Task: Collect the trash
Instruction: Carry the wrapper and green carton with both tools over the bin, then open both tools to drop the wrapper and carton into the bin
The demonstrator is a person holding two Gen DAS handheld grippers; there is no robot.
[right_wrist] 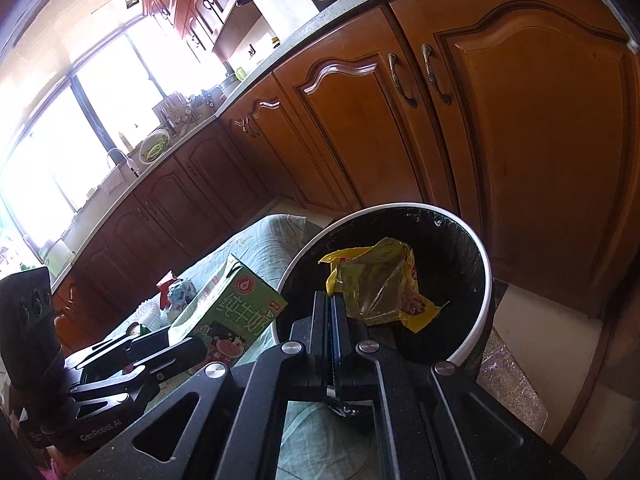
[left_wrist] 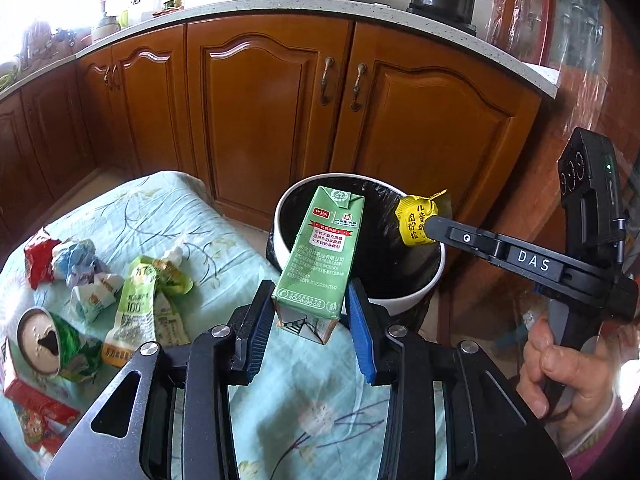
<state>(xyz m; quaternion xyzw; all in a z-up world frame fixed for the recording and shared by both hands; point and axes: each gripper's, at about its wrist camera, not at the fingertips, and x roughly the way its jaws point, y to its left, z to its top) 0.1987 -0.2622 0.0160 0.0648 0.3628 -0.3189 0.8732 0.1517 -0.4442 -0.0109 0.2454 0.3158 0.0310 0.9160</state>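
My left gripper [left_wrist: 308, 320] is shut on a green milk carton [left_wrist: 320, 256] and holds it tilted at the near rim of the white trash bin [left_wrist: 404, 300], which has a black liner. My right gripper [right_wrist: 333, 304] is shut on a crumpled yellow wrapper [right_wrist: 380, 280] and holds it over the bin's opening [right_wrist: 476, 308]. In the left wrist view the right gripper [left_wrist: 430, 226] reaches in from the right with the wrapper [left_wrist: 414, 220]. The carton [right_wrist: 228, 312] and left gripper [right_wrist: 168, 344] show at left in the right wrist view.
More trash lies on the light-green floral cloth [left_wrist: 224, 232]: a crushed can [left_wrist: 44, 344], a green pouch [left_wrist: 136, 312], crumpled wrappers [left_wrist: 80, 268], a red packet [left_wrist: 38, 260]. Wooden cabinets [left_wrist: 272, 112] stand behind the bin.
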